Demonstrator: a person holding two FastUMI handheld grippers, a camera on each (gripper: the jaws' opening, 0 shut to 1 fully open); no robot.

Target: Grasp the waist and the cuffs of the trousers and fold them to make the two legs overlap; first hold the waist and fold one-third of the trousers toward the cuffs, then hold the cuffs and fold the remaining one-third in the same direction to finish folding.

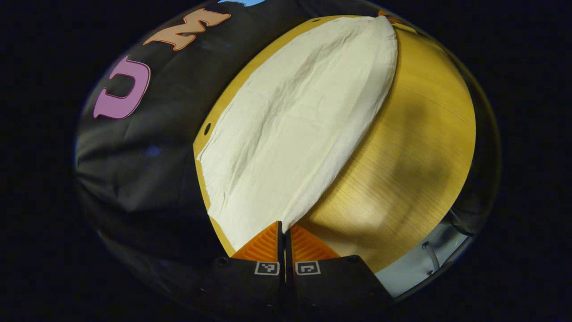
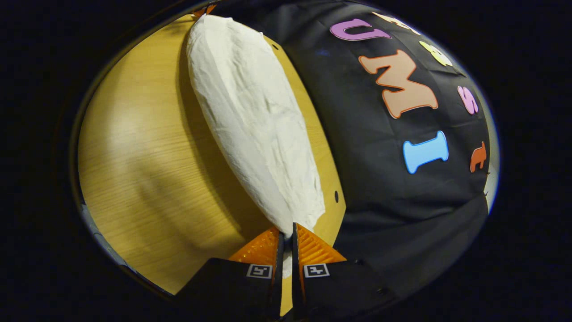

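Clamped between our left gripper (image 1: 284,232) fingers we see one end of the single pair of trousers (image 1: 295,129); our right gripper (image 2: 286,235) pinches the opposite end. Cream cloth stretches between both grippers, over the one wooden table (image 1: 415,156), along its edge beside the booth wall.

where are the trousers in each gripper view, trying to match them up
Left gripper view: the trousers run from the left gripper at bottom centre up to the top right, lying over the table's left part.
Right gripper view: the trousers run from the right gripper at bottom centre up to the top left.
Shared landmark: the wooden table.
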